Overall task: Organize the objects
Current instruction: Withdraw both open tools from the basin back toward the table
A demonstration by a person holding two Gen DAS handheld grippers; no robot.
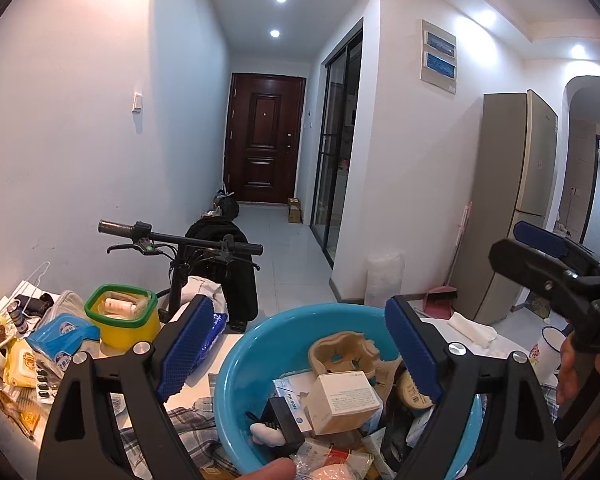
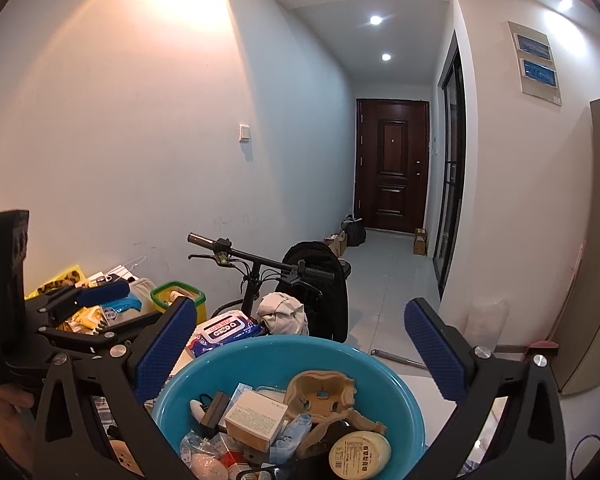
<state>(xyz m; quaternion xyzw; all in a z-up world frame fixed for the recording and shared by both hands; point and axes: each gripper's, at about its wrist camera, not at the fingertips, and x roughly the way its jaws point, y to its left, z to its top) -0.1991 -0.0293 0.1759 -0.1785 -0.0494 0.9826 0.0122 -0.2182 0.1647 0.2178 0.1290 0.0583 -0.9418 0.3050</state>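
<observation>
Basin: round glossy turquoise plastic basin [image 1: 236,364], near centre on the white table [image 1: 204,384], heaped with small goods
Basin contents: matte white cardboard box [image 1: 346,400], moulded beige pulp tray [image 1: 342,350] with cut-outs, black plastic adapter block [image 1: 282,424], crinkly clear wrappers
Left gripper [image 1: 300,356]: black frame, ribbed blue rubber pads [image 1: 188,352]; jaws stand wide apart over the basin, gripping nothing
Right gripper [image 2: 306,356]: same build, ribbed blue pads [image 2: 162,350]; jaws spread very wide above the basin's far rim, nothing between them
Left clutter: yellow square plastic tub with green rim [image 1: 122,320] holding a tube, soft blue wipes packet [image 1: 62,338], yellow wipes pack [image 1: 20,364], all left of the basin
Cloth: checked fabric [image 1: 188,420] under the basin's near left edge
Beyond the table: black scooter handlebar [image 1: 180,238] with rubber grips, dark jacket [image 1: 228,264] draped behind it
Left view only: folded white towel [image 1: 472,330] right of the basin, white enamel mug with floral print [image 1: 546,350], tall beige fridge [image 1: 512,200], a fingertip [image 1: 274,470] at the near edge
Right view only: round cream jar lid with printed label [image 2: 360,454] in the basin, blue-and-white wipes packet [image 2: 228,330] and crumpled white cloth bundle [image 2: 282,314] past the far rim, metal rod [image 2: 396,358] on the grey floor tiles
</observation>
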